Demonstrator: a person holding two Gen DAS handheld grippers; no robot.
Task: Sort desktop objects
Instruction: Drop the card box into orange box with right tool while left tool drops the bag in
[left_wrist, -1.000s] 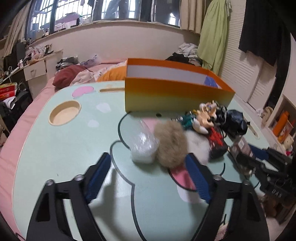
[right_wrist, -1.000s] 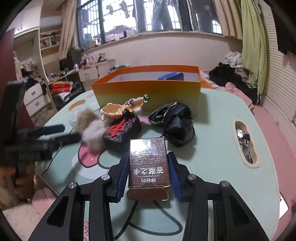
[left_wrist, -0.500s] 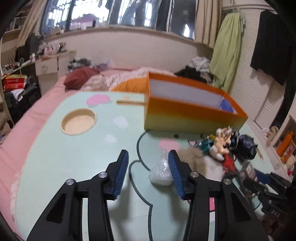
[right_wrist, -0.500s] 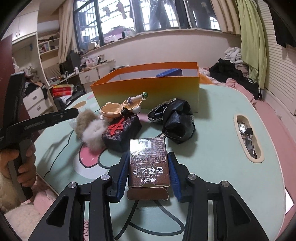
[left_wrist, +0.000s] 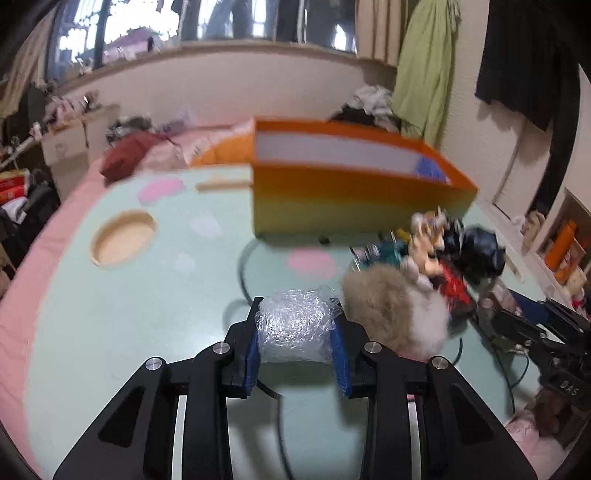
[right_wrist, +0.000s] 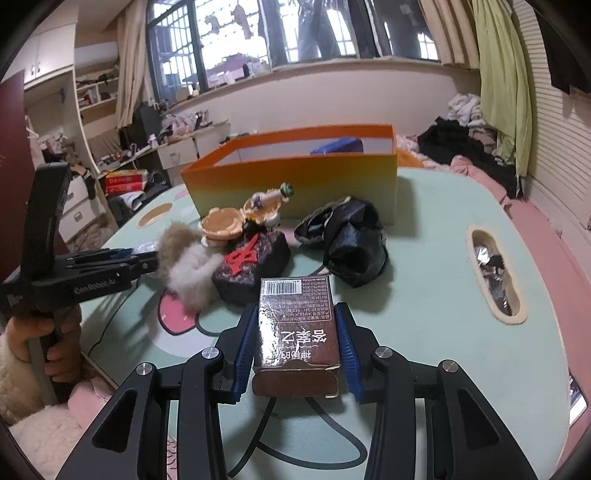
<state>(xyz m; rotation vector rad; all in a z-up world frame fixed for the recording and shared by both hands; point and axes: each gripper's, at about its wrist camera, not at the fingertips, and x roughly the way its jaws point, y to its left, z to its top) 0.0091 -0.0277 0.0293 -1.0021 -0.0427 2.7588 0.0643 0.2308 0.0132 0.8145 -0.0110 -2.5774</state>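
Observation:
A crumpled clear bubble-wrap bundle (left_wrist: 293, 328) sits on the mint table between the blue pads of my left gripper (left_wrist: 296, 314). Its jaws are closing, and both pads touch the bundle's sides. A tan and white fur ball (left_wrist: 391, 314) lies just right of it. My right gripper (right_wrist: 297, 317) is shut on a brown printed carton (right_wrist: 295, 332), held just above the table. The orange box (right_wrist: 295, 181) stands open at the back with a blue item (right_wrist: 338, 146) inside. In the right wrist view the left gripper (right_wrist: 144, 258) reaches in from the left, a hand on its handle.
A figurine (right_wrist: 258, 206), a dark pouch with a red character (right_wrist: 255, 262) and a black plastic bag (right_wrist: 351, 240) lie in front of the box. The table has a round recess (left_wrist: 123, 242) and an oval slot (right_wrist: 493, 273). A pink bed surrounds it.
The left gripper has come forward around the bubble-wrap bundle, and its jaws have narrowed from wide apart until the pads touch it. The right gripper kept still with the carton.

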